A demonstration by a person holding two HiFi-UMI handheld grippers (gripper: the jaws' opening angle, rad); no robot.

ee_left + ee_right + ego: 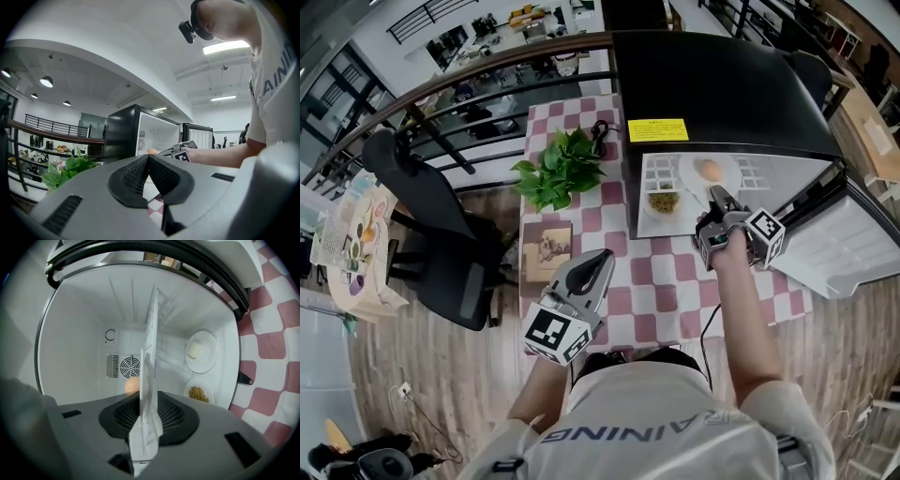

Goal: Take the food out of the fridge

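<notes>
A leafy plant (558, 169) is sitting near the far left corner of the checkered table (630, 281), a black cable (600, 134) is lying by its far edge, and a brown card (546, 249) is resting along the left edge.

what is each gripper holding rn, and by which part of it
The right gripper is clamped on the white fridge shelf, holding it by its front edge. The left gripper is shut and holds nothing.

bright, even light with a glaring ceiling lamp (226, 47); fisheye bending, dark vignetted corners.
</notes>
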